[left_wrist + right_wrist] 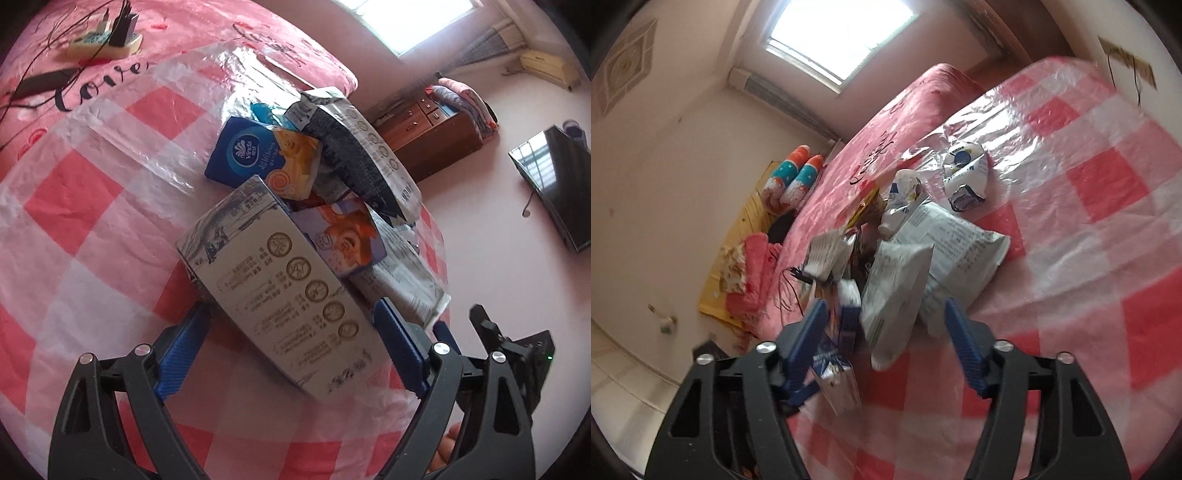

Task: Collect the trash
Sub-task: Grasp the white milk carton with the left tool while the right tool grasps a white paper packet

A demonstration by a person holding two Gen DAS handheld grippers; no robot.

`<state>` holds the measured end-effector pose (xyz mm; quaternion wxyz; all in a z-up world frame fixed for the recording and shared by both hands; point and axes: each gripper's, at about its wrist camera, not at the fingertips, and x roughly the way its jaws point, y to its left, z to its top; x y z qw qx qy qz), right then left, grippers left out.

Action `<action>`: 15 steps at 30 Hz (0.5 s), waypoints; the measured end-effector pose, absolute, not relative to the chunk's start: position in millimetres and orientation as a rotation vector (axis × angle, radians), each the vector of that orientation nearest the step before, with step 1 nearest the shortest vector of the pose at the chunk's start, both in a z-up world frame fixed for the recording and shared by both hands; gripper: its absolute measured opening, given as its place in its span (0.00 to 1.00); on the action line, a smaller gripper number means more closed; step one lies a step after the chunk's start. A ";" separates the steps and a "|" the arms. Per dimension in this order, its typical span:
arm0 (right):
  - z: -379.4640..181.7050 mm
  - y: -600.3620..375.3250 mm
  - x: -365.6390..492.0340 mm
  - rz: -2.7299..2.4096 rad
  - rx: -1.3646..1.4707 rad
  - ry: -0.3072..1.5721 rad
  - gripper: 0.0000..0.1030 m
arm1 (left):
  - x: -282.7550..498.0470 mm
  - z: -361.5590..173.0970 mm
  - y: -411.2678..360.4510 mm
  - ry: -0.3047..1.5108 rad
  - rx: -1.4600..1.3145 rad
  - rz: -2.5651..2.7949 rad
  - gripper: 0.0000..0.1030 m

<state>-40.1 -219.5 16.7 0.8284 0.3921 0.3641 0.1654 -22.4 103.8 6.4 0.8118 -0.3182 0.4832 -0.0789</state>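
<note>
The trash sits gathered in one heap on a pink-and-white checked plastic sheet [92, 229] spread over the bed [192, 33], so the piling-up looks largely done; nothing is yet bagged or carried off, and no bin or bag shows in either view.

In the left wrist view the heap fills the middle of the frame: a long grey carton [284, 295] printed with round gold seals lies lowest, a blue Vinda tissue pack [240, 155] above it, a yellow snack wrapper [295, 162] beside that, and a dark foil pouch [354, 147] on top toward the upper right. The left tool [291, 332] stands wide open with the grey carton between its blue pads. The right-hand pad lies close along the carton's edge, the left-hand one near its corner. I cannot tell whether either presses, so I judge the carton straddled, not gripped.

In the right wrist view the right tool [886, 328] is about half open around the near end of the heap: a white printed snack bag [897, 295] hangs in the gap and a small blue-and-white carton [838, 384] lies just beside the left-hand pad. Motion blur hides whether the pads bear on anything. A crumpled white wrapper [964, 173] lies a little apart, higher in the frame.

Left to do, as I judge it: close on the pieces, fetch that stray wrapper, and take the lot away.
</note>
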 end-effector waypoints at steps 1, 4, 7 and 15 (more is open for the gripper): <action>14.0 -220.7 -35.4 0.354 0.845 0.780 0.54 | -20.2 5.0 103.5 1.034 -0.677 -0.163 0.87; 3.2 -220.8 -23.0 0.376 0.874 0.794 0.49 | -15.8 4.9 101.7 1.023 -0.668 -0.159 0.87; 2.6 -211.0 -16.4 0.404 0.854 0.786 0.48 | -13.0 5.6 102.7 1.017 -0.667 -0.157 0.87; -5.5 -184.6 -2.6 0.423 0.787 0.819 0.48 | -16.9 6.7 96.1 1.008 -0.640 -0.163 0.70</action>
